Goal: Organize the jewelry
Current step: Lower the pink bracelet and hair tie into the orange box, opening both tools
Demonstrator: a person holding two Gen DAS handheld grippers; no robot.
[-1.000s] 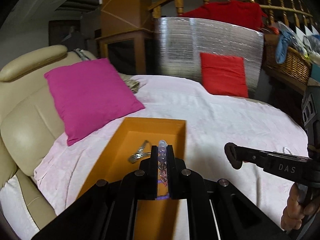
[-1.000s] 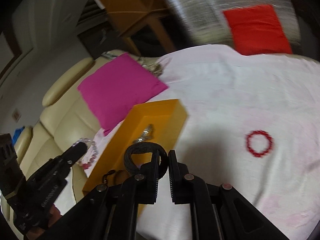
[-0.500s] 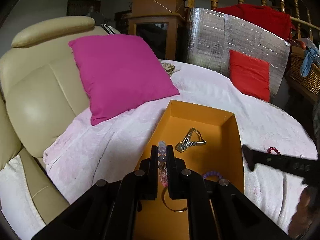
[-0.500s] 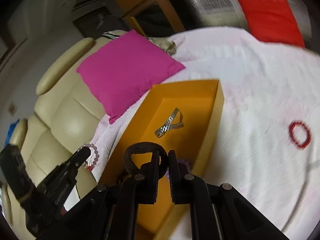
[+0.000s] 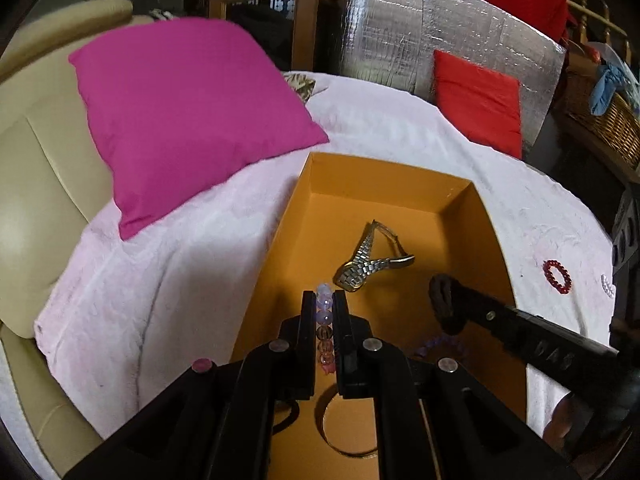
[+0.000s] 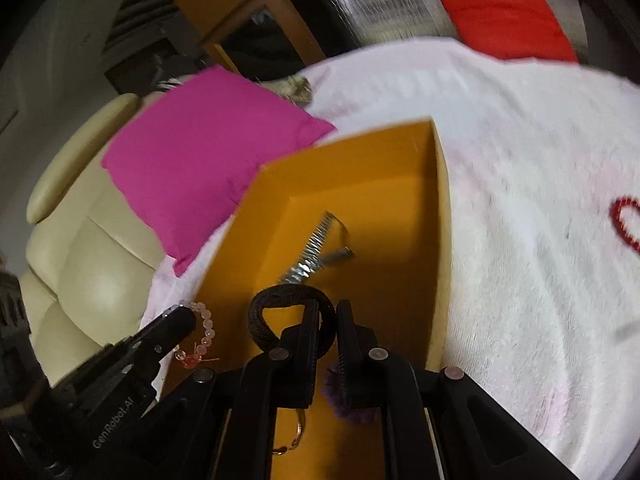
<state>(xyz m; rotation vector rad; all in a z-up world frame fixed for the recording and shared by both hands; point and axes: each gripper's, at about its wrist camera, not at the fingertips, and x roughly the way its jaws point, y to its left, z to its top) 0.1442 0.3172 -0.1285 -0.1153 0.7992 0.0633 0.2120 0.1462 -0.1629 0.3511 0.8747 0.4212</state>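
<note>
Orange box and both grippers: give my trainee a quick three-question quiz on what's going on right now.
1. True or false: the metal watch lies inside the orange box.
2. What does the left gripper hold? A) red bead bracelet B) pale bead bracelet C) gold bangle
3. Fill in: the right gripper is shut on a black ____.

Key:
1. True.
2. B, the pale bead bracelet; the red bead bracelet lies on the white cloth.
3. Hair tie.
</note>
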